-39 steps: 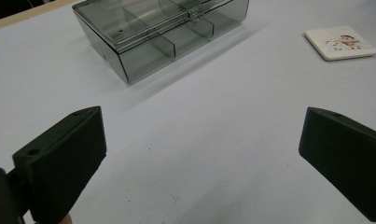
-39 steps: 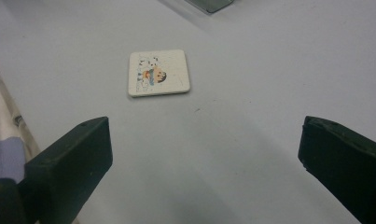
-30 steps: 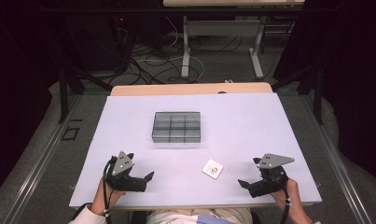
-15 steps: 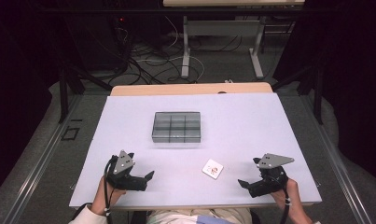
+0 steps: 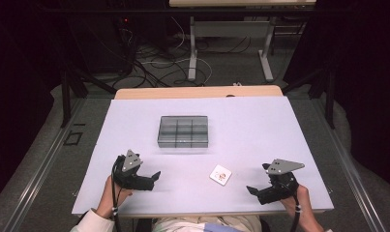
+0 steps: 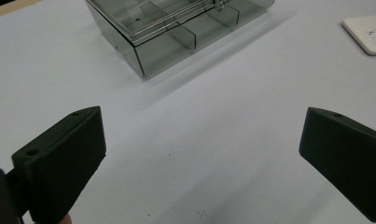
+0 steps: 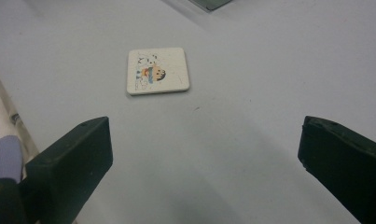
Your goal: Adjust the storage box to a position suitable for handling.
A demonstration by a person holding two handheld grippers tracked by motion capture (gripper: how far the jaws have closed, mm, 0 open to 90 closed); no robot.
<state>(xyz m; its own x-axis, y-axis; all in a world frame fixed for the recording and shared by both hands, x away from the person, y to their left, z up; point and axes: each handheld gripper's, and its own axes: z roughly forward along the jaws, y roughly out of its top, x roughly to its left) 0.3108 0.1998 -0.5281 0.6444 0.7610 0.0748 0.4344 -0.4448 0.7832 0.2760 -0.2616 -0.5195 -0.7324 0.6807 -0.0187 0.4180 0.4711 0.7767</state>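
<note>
Left tool (image 5: 156,177): held low over the near left part of the tabletop (image 5: 260,130), gripped from behind by the person's left hand (image 5: 110,191). Jaws stand wide apart with nothing between them; in the left gripper view only bare tabletop surface lies between the two black jaws.

Right tool (image 5: 250,190): held low over the near right part of the tabletop, gripped by the person's right hand (image 5: 299,205). Jaws stand wide apart and hold nothing. The jaws point toward the left tool, inward across the near edge.

Square tile (image 7: 158,71): lies flat on the tabletop ahead of the right tool, slightly to the left of the line between its jaws in the right gripper view. It is apart from both jaws. Its top face is off-white with a small coloured cartoon figure; the fine detail of the print is too small to read. In the high view the tile (image 5: 220,174) sits between the two tools, nearer the right tool. In the left gripper view its corner (image 6: 367,32) shows far off to the right of that tool's right jaw.

Compartment box (image 6: 176,28): a clear, grey-tinted box with inner dividers, standing on the tabletop ahead of the left tool, well apart from its jaws. In the high view the box (image 5: 183,131) lies beyond both tools, near the tabletop centre, and its compartments appear to be empty.
</note>
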